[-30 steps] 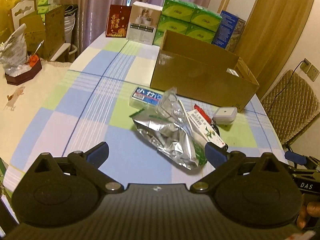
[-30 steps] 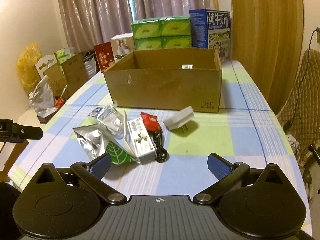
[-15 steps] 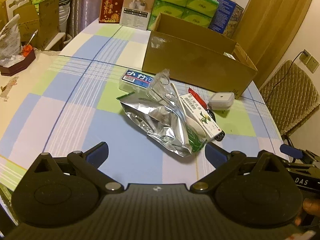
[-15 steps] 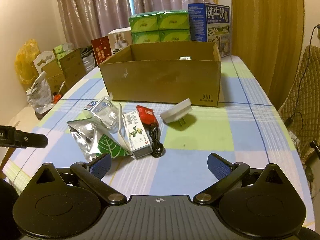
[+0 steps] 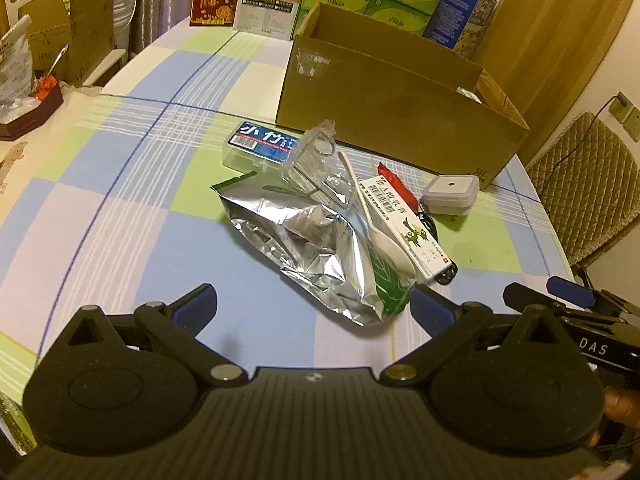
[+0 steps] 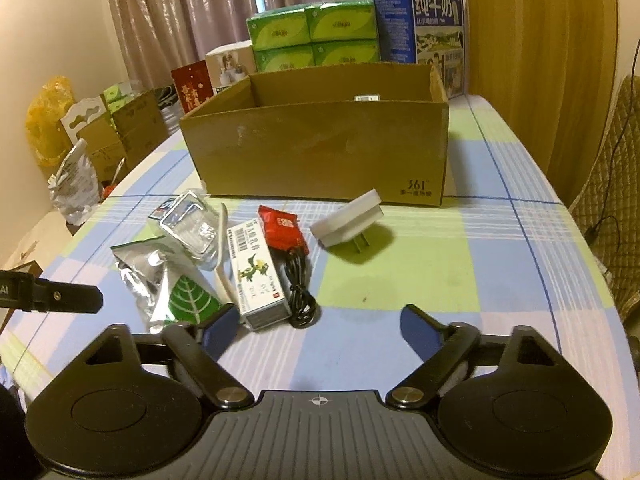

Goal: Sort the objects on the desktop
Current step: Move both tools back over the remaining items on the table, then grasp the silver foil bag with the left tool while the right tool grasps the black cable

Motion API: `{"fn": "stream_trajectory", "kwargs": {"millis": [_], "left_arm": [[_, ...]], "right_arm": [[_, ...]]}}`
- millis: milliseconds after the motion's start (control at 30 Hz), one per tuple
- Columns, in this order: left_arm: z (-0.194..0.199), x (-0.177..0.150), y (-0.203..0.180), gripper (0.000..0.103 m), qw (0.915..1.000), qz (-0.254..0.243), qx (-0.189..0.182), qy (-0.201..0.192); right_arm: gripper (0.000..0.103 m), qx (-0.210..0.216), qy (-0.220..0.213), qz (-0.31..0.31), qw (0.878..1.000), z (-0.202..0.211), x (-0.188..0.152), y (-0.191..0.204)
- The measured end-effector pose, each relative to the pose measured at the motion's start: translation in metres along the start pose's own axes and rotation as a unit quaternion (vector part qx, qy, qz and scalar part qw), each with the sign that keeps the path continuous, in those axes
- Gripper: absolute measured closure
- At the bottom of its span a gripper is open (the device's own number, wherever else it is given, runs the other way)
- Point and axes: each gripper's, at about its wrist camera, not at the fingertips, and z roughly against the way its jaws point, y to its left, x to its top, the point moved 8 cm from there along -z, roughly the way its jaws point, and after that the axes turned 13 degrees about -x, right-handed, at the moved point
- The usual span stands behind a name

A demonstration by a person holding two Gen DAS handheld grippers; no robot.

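Observation:
A pile of small objects lies on the checked tablecloth in front of an open cardboard box (image 5: 396,112) (image 6: 320,152). The pile holds a crumpled foil bag (image 5: 320,248) (image 6: 160,284), a clear plastic wrapper (image 5: 320,168) (image 6: 192,228), a blue-label case (image 5: 264,146), a white spoon (image 5: 376,224) (image 6: 222,256), a white medicine box (image 5: 404,220) (image 6: 256,268), a red packet (image 6: 282,228), a black cable (image 6: 302,292) and a white plug adapter (image 5: 450,194) (image 6: 348,220). My left gripper (image 5: 312,312) is open just short of the foil bag. My right gripper (image 6: 316,328) is open, near the medicine box and cable.
Green tissue packs (image 6: 312,40), a blue milk carton (image 6: 420,28) and other boxes stand behind the cardboard box. A small item (image 6: 366,98) lies inside it. A quilted chair (image 5: 584,184) stands at the table's right. Boxes and bags stand off the table's left edge.
Both grippers have moved forward toward the pile, which now looks larger and closer. Both stay open. Nothing on the table has moved.

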Motion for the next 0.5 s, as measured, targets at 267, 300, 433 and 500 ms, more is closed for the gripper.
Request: {"fn": "stream_trajectory", "kwargs": {"millis": [267,300,433,500], "left_arm": [[-0.034,0.004,0.005,0.002,0.9995,0.027,-0.007,0.011],[-0.039,0.004,0.006,0.002,0.9994,0.032,-0.009,0.012],[-0.055,0.007,0.011,0.002,0.9986,0.048,-0.016,0.017],[-0.063,0.008,0.013,0.003,0.9979,0.059,-0.020,0.018]], "right_arm": [[0.041,0.008,0.017,0.015,1.000,-0.029,0.005,0.000],[0.041,0.009,0.018,0.019,1.000,-0.033,0.006,0.001],[0.043,0.005,0.019,0.036,0.999,-0.048,0.009,0.000],[0.044,0.002,0.023,0.041,0.999,-0.057,0.011,-0.002]]}}
